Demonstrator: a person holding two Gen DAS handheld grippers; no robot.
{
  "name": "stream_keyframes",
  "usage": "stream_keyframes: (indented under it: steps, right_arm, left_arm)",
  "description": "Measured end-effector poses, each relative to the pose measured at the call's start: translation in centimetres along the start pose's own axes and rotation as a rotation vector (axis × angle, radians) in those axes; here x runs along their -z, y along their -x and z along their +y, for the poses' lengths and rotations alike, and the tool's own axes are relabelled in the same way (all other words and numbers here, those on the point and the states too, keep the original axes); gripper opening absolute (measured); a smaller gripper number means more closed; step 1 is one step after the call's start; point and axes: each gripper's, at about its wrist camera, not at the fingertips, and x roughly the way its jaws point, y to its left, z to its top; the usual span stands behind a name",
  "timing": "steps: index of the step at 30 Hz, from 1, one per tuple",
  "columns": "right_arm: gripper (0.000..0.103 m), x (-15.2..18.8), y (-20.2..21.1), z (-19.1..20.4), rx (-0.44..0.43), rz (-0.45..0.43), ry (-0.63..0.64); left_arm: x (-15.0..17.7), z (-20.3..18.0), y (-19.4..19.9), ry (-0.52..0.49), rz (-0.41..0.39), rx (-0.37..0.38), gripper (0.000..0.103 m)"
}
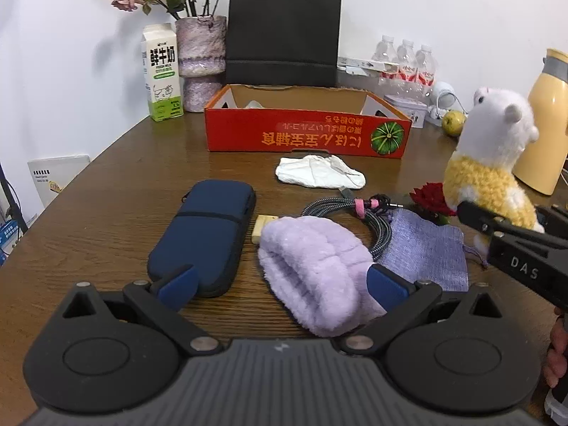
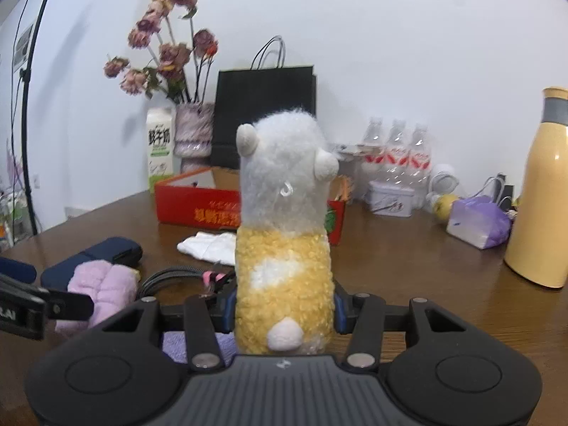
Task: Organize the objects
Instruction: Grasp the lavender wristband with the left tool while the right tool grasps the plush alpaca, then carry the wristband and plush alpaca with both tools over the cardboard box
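Note:
My right gripper is shut on a plush toy with a white head and yellow body, held upright; its blue pads press the body's sides. In the left wrist view the plush toy stands at the right over a purple pouch. My left gripper is open, low over the table. A lilac fluffy item lies between its fingers, close to the right pad, and a navy case sits by the left pad. An open red cardboard box stands behind.
A white cloth, a coiled cable and a red rose lie before the box. At the back are a milk carton, a flower vase, a black bag, water bottles and a yellow flask.

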Motion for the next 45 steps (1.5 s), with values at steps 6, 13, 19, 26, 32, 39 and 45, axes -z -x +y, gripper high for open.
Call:
stream_keyframes:
  steps: [6, 13, 19, 26, 32, 39, 45]
  right_arm:
    - [0.047, 0.0, 0.3, 0.1, 0.012, -0.022, 0.007]
    - [0.047, 0.1, 0.6, 0.5, 0.016, -0.037, 0.017]
    - [0.047, 0.2, 0.6, 0.6, 0.009, -0.039, 0.017]
    - [0.047, 0.3, 0.6, 0.6, 0.01, -0.037, 0.019]
    - [0.047, 0.3, 0.6, 0.8, 0.02, -0.035, 0.028]
    - [0.047, 0.3, 0.7, 1.0, 0.034, -0.045, 0.042]
    - [0.047, 0.3, 0.9, 1.1, 0.056, -0.054, 0.047]
  left_arm:
    - [0.1, -0.9, -1.6, 0.006, 0.033, -0.011, 0.103]
    - [1.2, -1.8, -3.7, 0.014, 0.002, -0.057, 0.103]
    - [1.2, -1.2, -4.1, 0.056, 0.019, -0.024, 0.103]
    - [1.5, -0.9, -3.6, 0.084, 0.005, 0.026, 0.074]
    - [1.8, -0.4, -3.1, 0.127, -0.014, 0.078, 0.047]
    - [2.0, -0.2, -2.5, 0.136, -0.029, 0.089, 0.034]
    - [2.2, -0.4, -1.7, 0.11, -0.045, 0.077, 0.032]
